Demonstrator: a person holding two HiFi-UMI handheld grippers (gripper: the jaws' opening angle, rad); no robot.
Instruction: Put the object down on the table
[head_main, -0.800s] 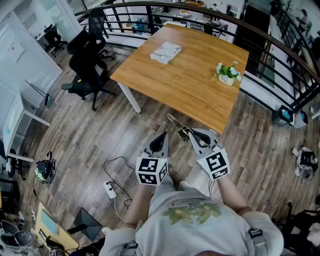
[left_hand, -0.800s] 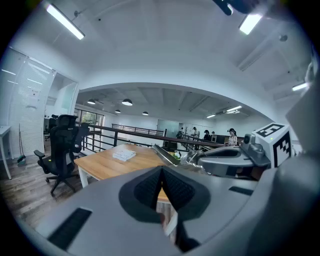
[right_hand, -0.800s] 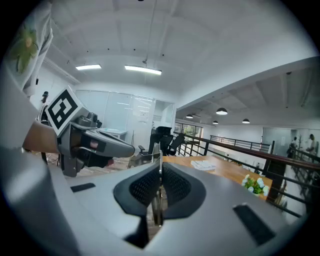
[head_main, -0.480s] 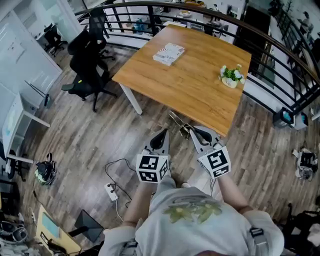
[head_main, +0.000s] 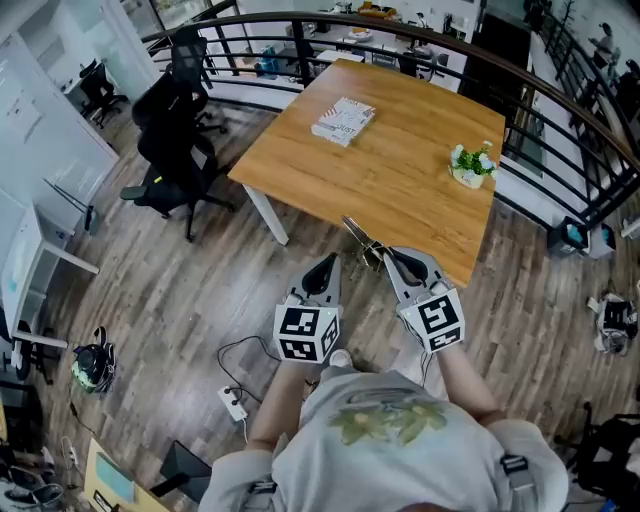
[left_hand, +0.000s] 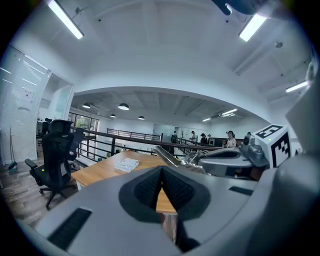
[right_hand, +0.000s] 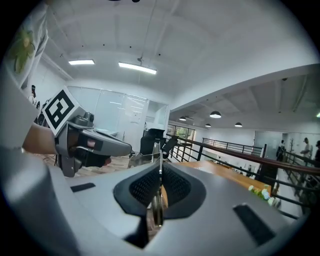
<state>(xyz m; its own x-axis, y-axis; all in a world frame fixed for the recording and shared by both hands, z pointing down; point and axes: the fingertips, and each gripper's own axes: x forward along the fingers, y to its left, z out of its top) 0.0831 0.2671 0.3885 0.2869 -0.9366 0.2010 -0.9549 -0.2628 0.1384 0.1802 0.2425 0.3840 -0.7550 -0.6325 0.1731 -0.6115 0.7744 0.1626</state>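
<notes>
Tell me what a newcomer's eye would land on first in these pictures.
First comes the right gripper in the foreground, its jaws shut on a thin metal object that juts toward the near edge of the wooden table. On that table, a booklet lies toward the far left side and a small potted plant stands near the right edge.

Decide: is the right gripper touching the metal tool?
Touching. In the right gripper view, the right gripper is clamped on the thin metal tool from both sides, with no gap.
</notes>
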